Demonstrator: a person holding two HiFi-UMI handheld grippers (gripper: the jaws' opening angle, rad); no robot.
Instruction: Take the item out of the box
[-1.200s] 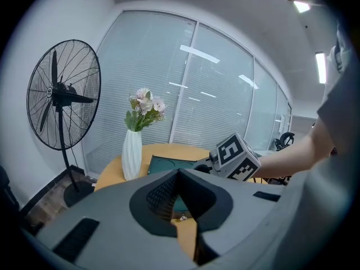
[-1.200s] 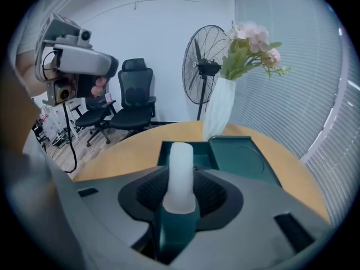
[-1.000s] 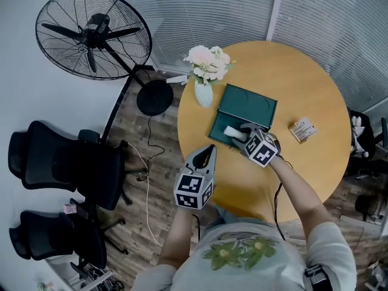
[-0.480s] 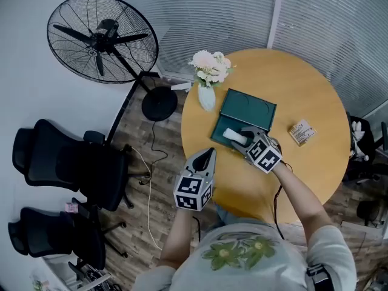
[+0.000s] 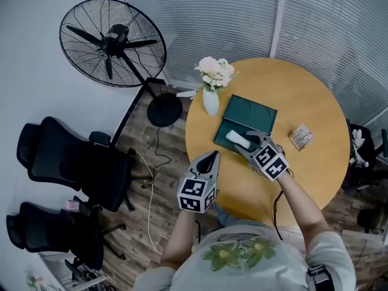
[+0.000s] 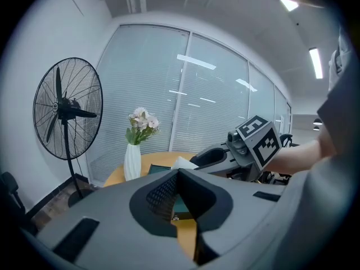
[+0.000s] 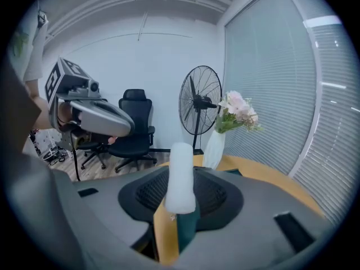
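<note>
While the right gripper [image 5: 244, 140] held the white cylindrical item [image 5: 235, 138] between its jaws, above the near end of the open green box [image 5: 254, 115] on the round table [image 5: 303, 90], the left gripper [image 5: 210, 157] hung apart, jaws together and empty. The item was judged light, smooth and possibly soft; a hold across mid-length with moderate force was advised to prevent pivoting. Counted: one item, one box, one flower vase [image 5: 210, 102], one small packet [image 5: 302, 136], one fan [image 5: 113, 41], two office chairs [image 5: 73, 168].
</note>
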